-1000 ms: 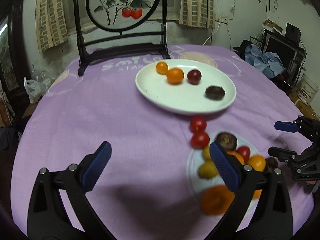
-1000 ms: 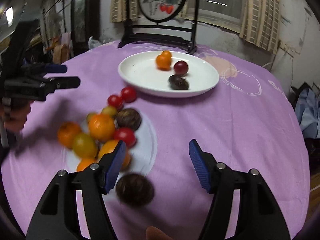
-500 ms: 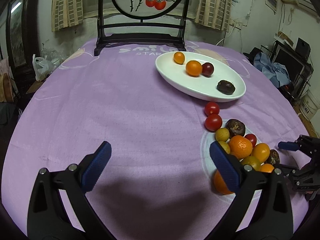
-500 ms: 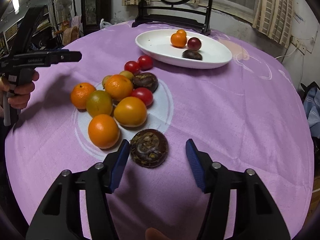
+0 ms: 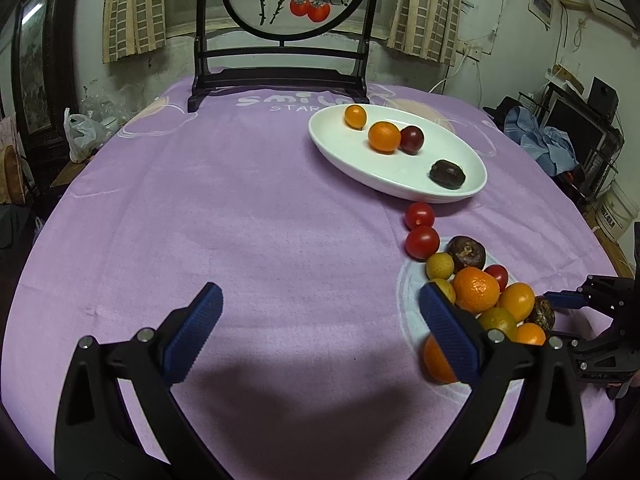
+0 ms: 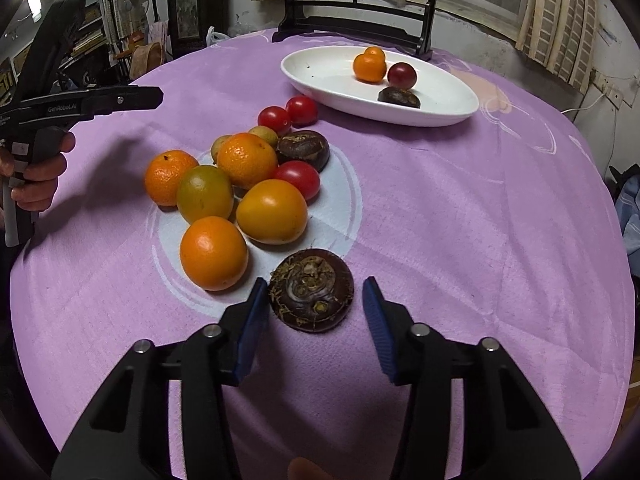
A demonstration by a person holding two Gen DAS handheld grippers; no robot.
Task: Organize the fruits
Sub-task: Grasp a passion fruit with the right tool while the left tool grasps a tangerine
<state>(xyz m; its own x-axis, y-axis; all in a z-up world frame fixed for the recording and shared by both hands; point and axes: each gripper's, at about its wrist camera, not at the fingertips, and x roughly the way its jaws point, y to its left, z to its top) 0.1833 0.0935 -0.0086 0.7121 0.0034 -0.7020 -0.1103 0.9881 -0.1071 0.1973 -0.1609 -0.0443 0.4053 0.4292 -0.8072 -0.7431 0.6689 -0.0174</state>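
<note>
A heap of loose fruit point(image 6: 244, 184) lies on the purple cloth: oranges, yellow fruits, red tomatoes and dark brown water chestnuts. A white oval plate point(image 6: 328, 76) farther back holds two oranges, a dark red fruit and a brown chestnut. My right gripper point(image 6: 316, 312) is open, its jaws on either side of a brown water chestnut point(image 6: 311, 290), left pad near it. My left gripper point(image 5: 316, 332) is open and empty above bare cloth, left of the heap point(image 5: 480, 292). The plate also shows in the left wrist view point(image 5: 352, 156).
A black wooden stand with a round painted screen point(image 5: 280, 76) stands at the table's far edge. Two red tomatoes point(image 5: 420, 228) lie between heap and plate. The left gripper shows at the left of the right wrist view point(image 6: 80, 104). Clutter surrounds the table.
My right gripper has moved forward and down until its jaws flank the brown water chestnut. My left gripper has drawn back and swung left, away from the heap.
</note>
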